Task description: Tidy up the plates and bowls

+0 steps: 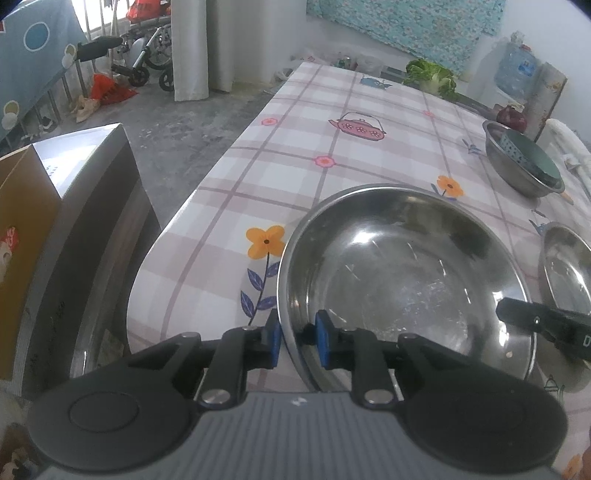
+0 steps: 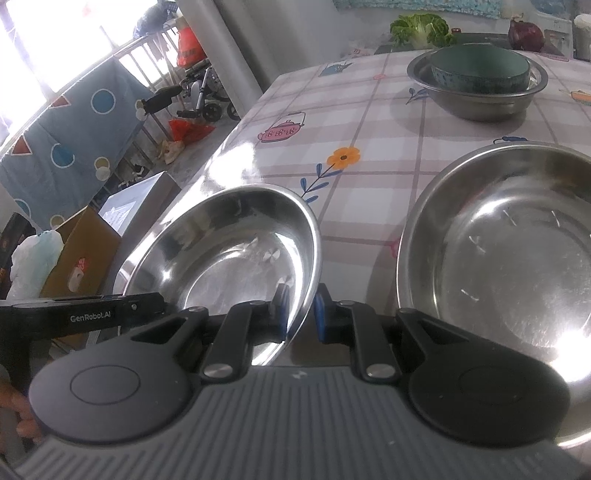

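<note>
Both grippers, left gripper (image 1: 297,334) and right gripper (image 2: 300,312), pinch opposite rims of one shallow round stainless-steel bowl (image 1: 402,273) near the table's (image 1: 295,147) left edge; uneven lifting could tip it free.

Three steel bowls (image 2: 236,243) (image 2: 509,258) (image 2: 476,96) out on the surface, one green bowl (image 2: 480,70) nested in the far one, one cabbage (image 2: 421,27), one red onion (image 2: 526,35).
</note>
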Available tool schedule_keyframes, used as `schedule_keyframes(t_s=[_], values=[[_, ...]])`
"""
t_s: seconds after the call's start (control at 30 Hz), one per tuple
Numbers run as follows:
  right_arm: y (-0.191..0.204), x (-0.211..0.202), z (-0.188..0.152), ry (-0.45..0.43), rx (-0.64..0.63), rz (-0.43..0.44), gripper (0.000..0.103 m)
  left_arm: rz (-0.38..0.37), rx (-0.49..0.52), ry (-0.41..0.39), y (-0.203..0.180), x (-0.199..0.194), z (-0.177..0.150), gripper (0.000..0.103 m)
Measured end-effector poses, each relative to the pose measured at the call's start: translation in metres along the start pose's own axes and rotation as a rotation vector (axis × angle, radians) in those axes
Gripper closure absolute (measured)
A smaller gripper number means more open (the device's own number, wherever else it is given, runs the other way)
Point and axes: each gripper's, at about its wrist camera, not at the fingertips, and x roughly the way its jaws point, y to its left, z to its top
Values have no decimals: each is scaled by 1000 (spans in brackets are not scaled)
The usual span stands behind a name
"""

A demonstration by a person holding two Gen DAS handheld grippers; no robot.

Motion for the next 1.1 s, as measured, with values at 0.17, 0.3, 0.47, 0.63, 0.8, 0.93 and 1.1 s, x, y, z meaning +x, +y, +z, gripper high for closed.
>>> schedule_keyframes(t_s=[0.17, 0.3, 0.47, 0.63, 0.8, 0.93, 1.1], values=[[0, 2, 0, 5, 2, 0, 90, 2, -2, -1, 0, 2, 3, 82], [1, 2, -1, 7, 2, -1, 90, 7, 8, -2, -1, 3, 4, 81], [2, 3, -1, 10, 0, -3, 90, 11, 8, -9, -1, 3, 3, 81], [3, 4, -2, 14, -1, -4, 89, 20, 6, -18, -3, 2, 4, 81], [2, 4, -2, 15, 15, 4, 89, 23, 7, -26, -4, 0, 5, 81], [3, 2, -2, 10, 11, 5, 89, 23, 7, -26, -3, 0, 5, 81], [2, 3, -2, 13, 10, 4, 89, 18, 12, -26, -3, -1, 3, 81]])
